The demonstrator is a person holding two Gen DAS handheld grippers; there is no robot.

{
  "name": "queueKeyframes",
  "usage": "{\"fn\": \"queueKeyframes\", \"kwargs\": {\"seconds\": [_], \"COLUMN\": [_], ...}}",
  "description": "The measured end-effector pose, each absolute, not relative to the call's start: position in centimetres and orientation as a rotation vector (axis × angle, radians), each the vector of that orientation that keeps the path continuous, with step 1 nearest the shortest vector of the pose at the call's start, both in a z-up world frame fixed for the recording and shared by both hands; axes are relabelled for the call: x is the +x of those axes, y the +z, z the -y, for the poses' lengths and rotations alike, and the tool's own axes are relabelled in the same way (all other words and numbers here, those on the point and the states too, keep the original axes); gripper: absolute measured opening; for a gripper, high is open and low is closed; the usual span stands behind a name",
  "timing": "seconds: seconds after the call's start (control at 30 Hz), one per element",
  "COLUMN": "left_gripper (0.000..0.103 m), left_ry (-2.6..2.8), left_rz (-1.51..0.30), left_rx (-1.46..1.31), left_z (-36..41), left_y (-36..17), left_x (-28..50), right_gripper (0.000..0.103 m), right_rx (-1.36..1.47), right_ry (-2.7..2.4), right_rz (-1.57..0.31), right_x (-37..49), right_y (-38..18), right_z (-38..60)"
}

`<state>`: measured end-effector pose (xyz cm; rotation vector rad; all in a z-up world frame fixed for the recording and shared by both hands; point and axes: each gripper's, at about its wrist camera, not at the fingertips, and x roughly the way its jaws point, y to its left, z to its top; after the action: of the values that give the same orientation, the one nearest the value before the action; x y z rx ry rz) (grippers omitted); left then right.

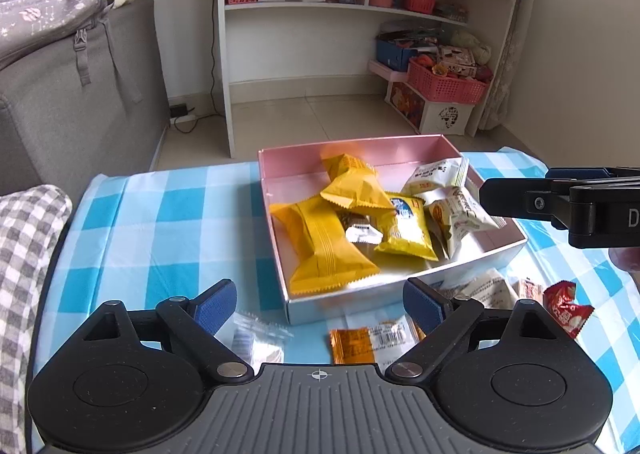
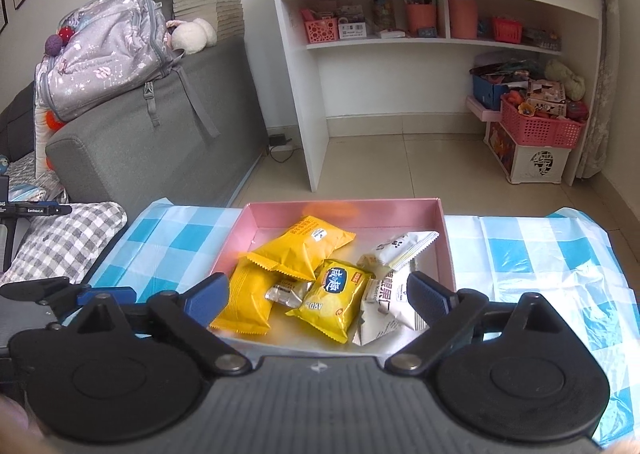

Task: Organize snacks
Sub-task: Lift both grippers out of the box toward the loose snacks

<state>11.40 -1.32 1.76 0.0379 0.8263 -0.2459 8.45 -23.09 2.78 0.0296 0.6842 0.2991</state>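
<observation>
While both claws stand spread wide and empty, the left claw (image 1: 318, 306) hangs over the table's (image 1: 160, 222) near edge; the right claw (image 2: 318, 296) over the pink box (image 2: 340, 210) holding the snack packets (image 2: 334, 296); only the left view shows loose packets (image 1: 372, 342) outside it.

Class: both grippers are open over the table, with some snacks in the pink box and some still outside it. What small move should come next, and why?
Probably lower the left gripper onto the orange packet: it lies loose on the tablecloth just before the open fingers, outside the pink box.
</observation>
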Motion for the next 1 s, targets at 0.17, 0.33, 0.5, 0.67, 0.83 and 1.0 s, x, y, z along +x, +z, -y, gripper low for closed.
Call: {"fn": "queueKeyframes", "kwargs": {"seconds": [0.17,0.33,0.5,0.67,0.83,1.0], "left_gripper": [0.093,0.094,0.095,0.095,0.098,0.098], "left_ry": [-0.234,-0.229,-0.226,-0.227,-0.221,-0.207], "left_rz": [-0.842,-0.834,-0.819,-0.803,-0.810,-0.821], "left_rx": [0.031,0.024,0.032,0.030,0.037,0.048], "left_z": [0.2,-1.1,-2.1,-2.9,-3.8,-4.6], "left_y": [1.6,1.7,1.8,1.9,1.2,0.4], "left_x": [9.1,7.0,5.7,4.5,3.3,2.4], "right_gripper": [0.101,0.103,0.103,0.103,0.103,0.103], "right_rx": [0.005,-0.005,-0.039,-0.052,-0.102,-0.132], "right_ry": [0.303,0.316,0.302,0.291,0.281,0.290], "right_rz": [-0.680,-0.674,-0.682,-0.684,-0.684,-0.680], "right_x": [6.7,5.1,4.2,3.3,2.1,0.9], "right_y": [2.9,2.5,2.1,1.8,1.0,0.4], "right_z": [22.7,22.5,22.4,22.7,23.2,23.7]}}
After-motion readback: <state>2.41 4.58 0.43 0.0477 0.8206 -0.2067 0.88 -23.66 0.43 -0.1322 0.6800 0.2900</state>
